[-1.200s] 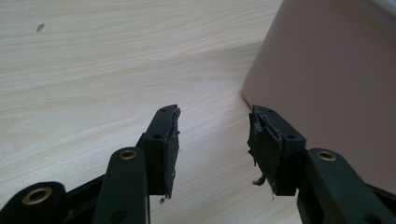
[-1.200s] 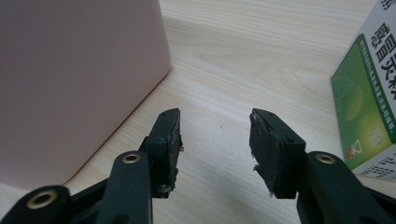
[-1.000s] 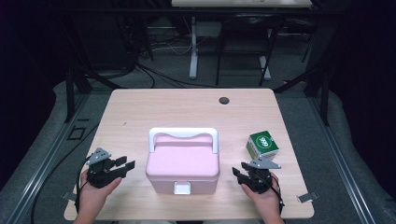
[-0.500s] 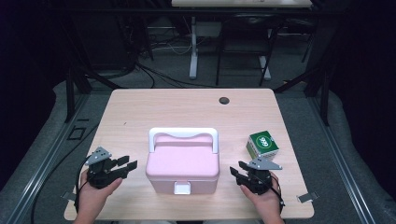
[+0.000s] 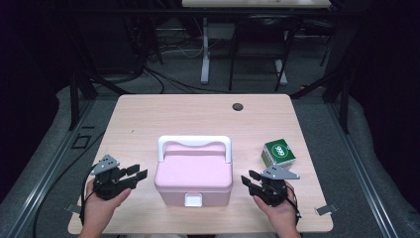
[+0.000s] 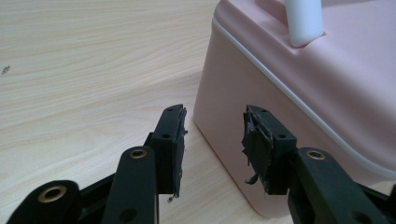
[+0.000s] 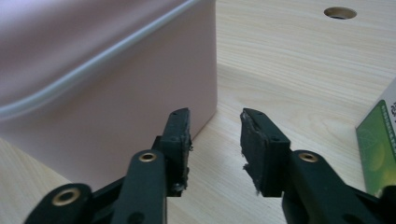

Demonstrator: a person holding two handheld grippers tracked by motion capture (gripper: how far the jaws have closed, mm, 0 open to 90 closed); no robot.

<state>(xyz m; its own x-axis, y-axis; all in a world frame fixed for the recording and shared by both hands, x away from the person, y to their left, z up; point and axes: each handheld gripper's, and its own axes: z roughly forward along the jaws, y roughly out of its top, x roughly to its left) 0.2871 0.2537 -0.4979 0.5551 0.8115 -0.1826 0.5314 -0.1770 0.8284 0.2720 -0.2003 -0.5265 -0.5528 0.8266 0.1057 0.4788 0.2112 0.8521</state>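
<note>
At the near edge of the tabletop [image 5: 148,114] the left claw [image 5: 132,174] and the right claw [image 5: 251,179] sit on either side of the pink box [image 5: 194,171], both pointing inward at its flanks. Each is partly open and holds nothing; the jaws of both have just been closing, with only air between them. In the left gripper view the left claw [image 6: 212,140] faces the box's near corner [image 6: 280,116], close but not touching, and in the right gripper view the right claw [image 7: 215,140] stands just off the opposite corner [image 7: 116,93]. The likely trouble, as I judge it, is that jaws this narrow cannot span the box's wall or lid edge, so a push would only shove the box across the wood, and uneven pressure from one side would twist it. The white handle [image 5: 194,145] lies folded back over the lid. Beyond the right claw a green carton [image 5: 278,152] stands near, close enough to be knocked by a swing. Farther off is a round hole [image 5: 237,106].
</note>
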